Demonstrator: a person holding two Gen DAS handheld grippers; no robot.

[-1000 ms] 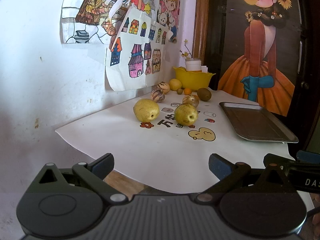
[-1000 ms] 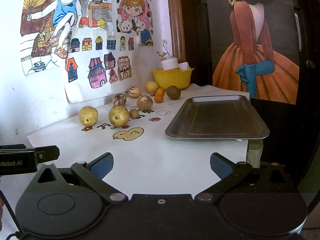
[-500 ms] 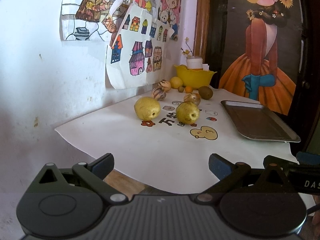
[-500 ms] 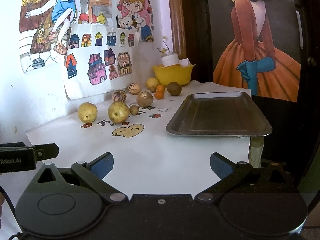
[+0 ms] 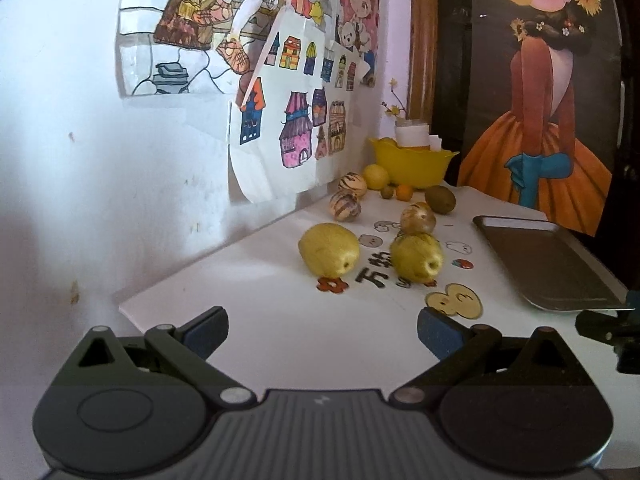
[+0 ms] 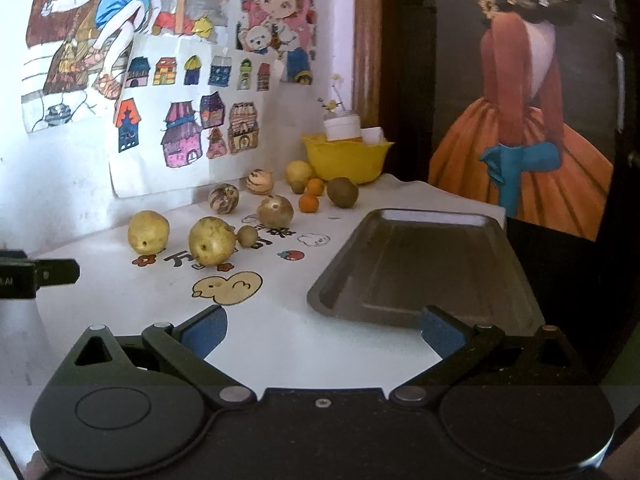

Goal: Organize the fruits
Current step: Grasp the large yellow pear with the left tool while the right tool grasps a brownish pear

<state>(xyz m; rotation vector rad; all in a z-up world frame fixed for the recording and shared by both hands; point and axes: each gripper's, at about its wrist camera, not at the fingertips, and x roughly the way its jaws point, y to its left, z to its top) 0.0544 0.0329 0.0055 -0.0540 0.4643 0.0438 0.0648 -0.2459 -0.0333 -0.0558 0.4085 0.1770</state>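
Note:
Several fruits lie on a white table cover. Two yellow pears sit nearest: the left pear [image 5: 329,249] [image 6: 148,232] and the right pear [image 5: 417,258] [image 6: 211,241]. Behind them lie striped brown fruits [image 5: 345,206] [image 6: 223,198], a lemon [image 6: 298,172], two small oranges [image 6: 309,203] and a kiwi [image 5: 440,199] [image 6: 342,192]. An empty metal tray [image 5: 548,260] [image 6: 424,268] lies at the right. My left gripper [image 5: 322,330] is open and empty, short of the pears. My right gripper [image 6: 324,330] is open and empty, near the tray's front corner.
A yellow bowl [image 5: 412,162] [image 6: 346,158] with a white jar stands at the back by the wall. Drawings hang on the wall at left. A dark panel with a painted girl stands behind the tray. The table edge runs along the left front.
Both grippers have moved forward toward the table; the fruits and tray look larger and nearer. Both stay open. Nothing on the table has moved.

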